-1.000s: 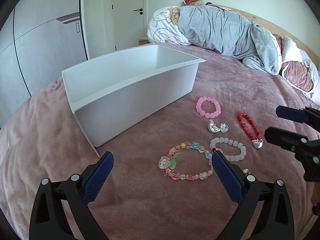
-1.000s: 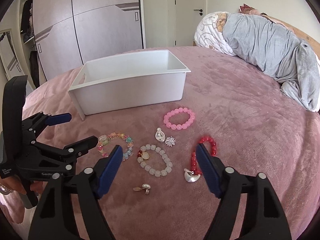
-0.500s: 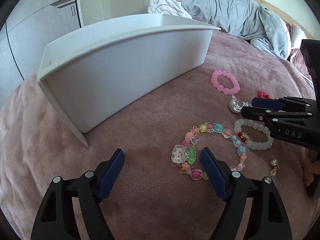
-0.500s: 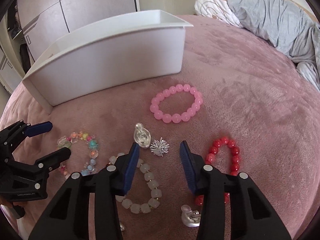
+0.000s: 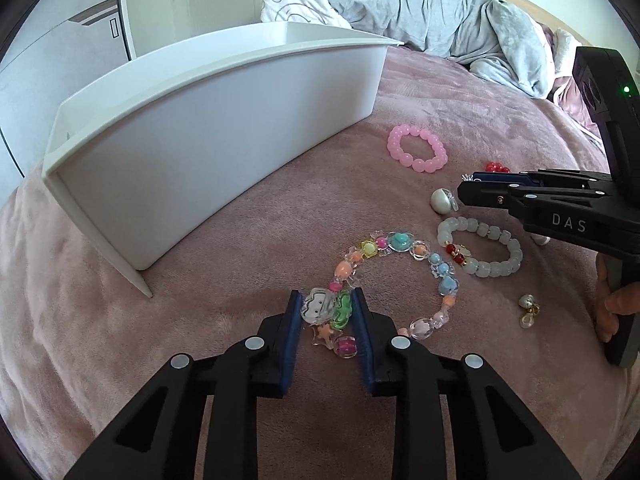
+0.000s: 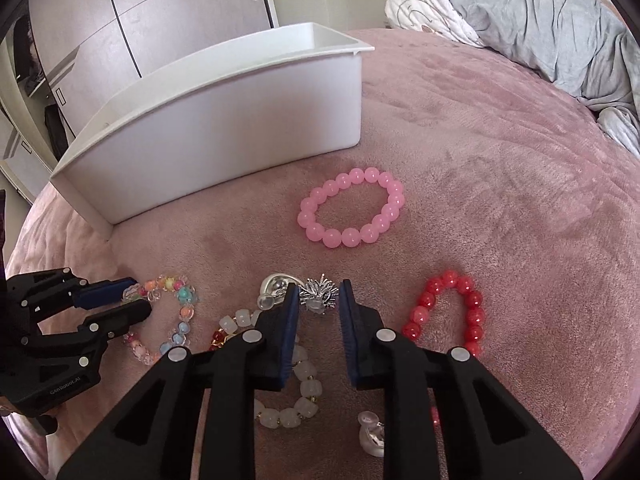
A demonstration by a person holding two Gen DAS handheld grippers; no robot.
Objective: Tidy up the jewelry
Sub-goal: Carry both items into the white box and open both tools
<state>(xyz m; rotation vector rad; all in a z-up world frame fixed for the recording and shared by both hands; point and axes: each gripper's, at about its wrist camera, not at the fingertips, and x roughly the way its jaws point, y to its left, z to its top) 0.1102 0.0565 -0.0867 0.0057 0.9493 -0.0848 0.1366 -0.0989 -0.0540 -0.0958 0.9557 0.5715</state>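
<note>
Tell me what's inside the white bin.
Only the bin's bare far inner wall shows. Its near wall hides the floor, so whether it holds any jewelry cannot be told.

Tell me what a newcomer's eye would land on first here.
Probably the big white bin on the pink blanket, with bracelets spread in front of it. The left gripper has its jaws around the multicolored charm bracelet, and the right gripper around a small silver spiky charm.

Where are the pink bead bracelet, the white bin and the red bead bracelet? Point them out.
pink bead bracelet (image 6: 394, 200): right wrist view, a bead on its right side.
white bin (image 6: 224, 128): right wrist view, its near outer wall.
red bead bracelet (image 6: 474, 300): right wrist view, a bead on its right side.
</note>
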